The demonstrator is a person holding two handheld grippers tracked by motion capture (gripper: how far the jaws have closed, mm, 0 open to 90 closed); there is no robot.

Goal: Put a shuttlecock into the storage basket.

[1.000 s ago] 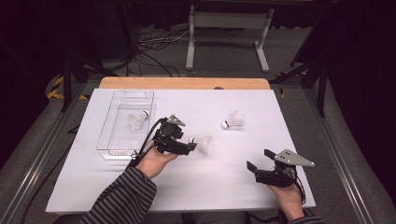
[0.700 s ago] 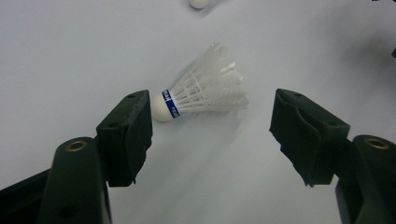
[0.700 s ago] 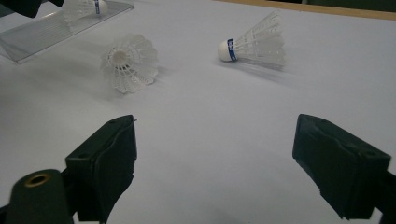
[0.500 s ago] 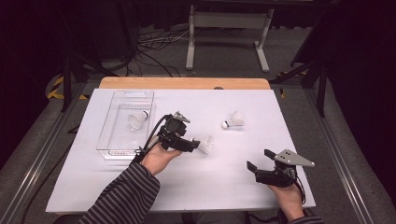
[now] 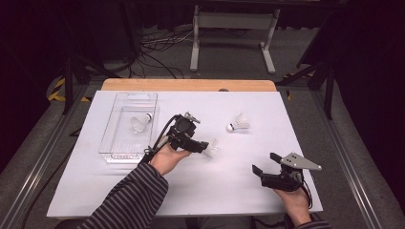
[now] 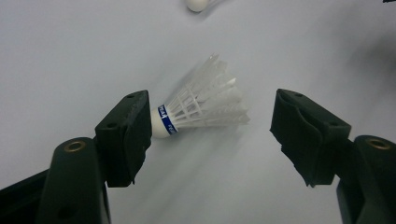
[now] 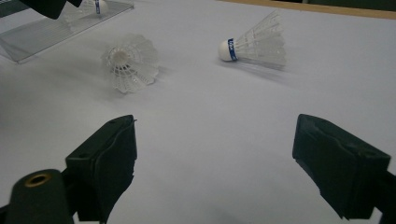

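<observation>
Jaws spread wide, the left gripper [image 6: 210, 126] straddles a featherlight shuttlecock [image 6: 201, 109] mid-table (skirt crushable), best pinched at its firm cork; right gripper [image 5: 267, 164] waits open.

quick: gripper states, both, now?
Left gripper: open, jaws either side of the near shuttlecock, not closed on it.
Right gripper: open, holding nothing, low over the table.
</observation>
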